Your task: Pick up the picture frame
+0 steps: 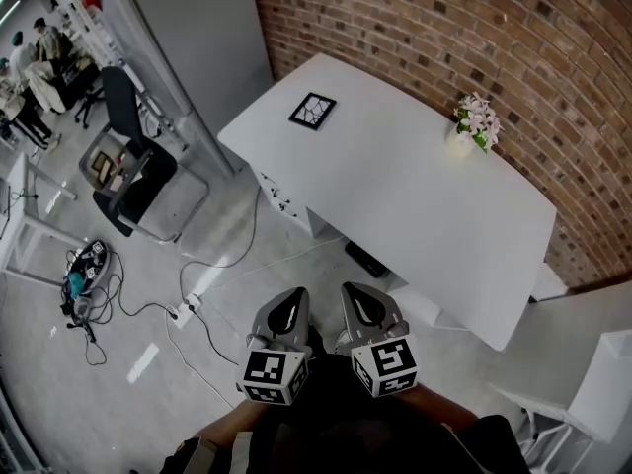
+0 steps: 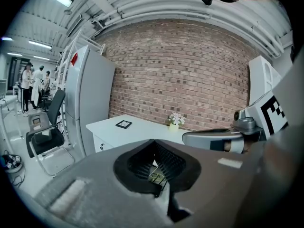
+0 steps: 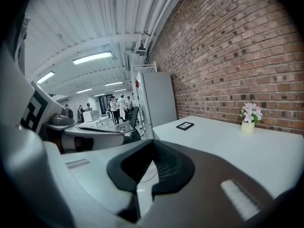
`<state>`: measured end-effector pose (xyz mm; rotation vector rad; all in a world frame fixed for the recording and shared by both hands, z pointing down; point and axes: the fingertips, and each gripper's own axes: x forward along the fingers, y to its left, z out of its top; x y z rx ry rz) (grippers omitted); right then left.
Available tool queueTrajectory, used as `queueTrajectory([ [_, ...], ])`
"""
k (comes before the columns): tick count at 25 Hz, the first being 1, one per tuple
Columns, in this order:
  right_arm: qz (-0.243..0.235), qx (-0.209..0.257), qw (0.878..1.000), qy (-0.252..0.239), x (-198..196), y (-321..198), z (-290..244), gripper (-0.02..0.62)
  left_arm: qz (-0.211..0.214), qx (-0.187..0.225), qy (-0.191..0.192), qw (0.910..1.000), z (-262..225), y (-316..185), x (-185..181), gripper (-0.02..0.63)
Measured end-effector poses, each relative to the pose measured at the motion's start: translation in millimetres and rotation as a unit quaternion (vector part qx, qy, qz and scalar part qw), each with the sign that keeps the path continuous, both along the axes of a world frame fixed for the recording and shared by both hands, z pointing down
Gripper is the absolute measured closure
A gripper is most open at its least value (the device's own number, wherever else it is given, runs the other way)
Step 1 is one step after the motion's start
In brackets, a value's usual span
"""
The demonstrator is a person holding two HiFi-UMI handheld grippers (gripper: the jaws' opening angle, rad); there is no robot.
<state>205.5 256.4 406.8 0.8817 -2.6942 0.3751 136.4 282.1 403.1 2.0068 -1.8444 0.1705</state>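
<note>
A small black picture frame (image 1: pixel 313 111) lies flat near the far left corner of the white table (image 1: pixel 415 205). It shows small in the left gripper view (image 2: pixel 124 124) and in the right gripper view (image 3: pixel 185 126). My left gripper (image 1: pixel 287 309) and right gripper (image 1: pixel 361 301) are side by side, held close to my body, short of the table's near edge and far from the frame. Both are shut with nothing between their jaws. In the left gripper view the right gripper (image 2: pixel 223 139) shows at the right.
A pale vase of pink flowers (image 1: pixel 475 123) stands on the table by the brick wall. A black office chair (image 1: pixel 133 171) is left of the table, with cables and a power strip (image 1: pixel 183 309) on the floor. People (image 3: pixel 116 109) stand far off in the room.
</note>
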Motion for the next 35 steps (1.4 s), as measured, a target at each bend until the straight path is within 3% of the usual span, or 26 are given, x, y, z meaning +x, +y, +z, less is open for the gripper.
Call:
queueTrajectory([
  [18,-0.003,-0.007,0.999,0.037,-99.7,-76.9,2.3,0.594,0.005,0.010,0.011,0.9999,4.8,-78.6,-99.5,0.607],
  [35,0.001,0.030,0.999,0.028,-185.7,-95.6,-20.2,0.594,0.003,0.044,-0.001,0.9990,-12.6,-91.0,-188.8,0.607],
])
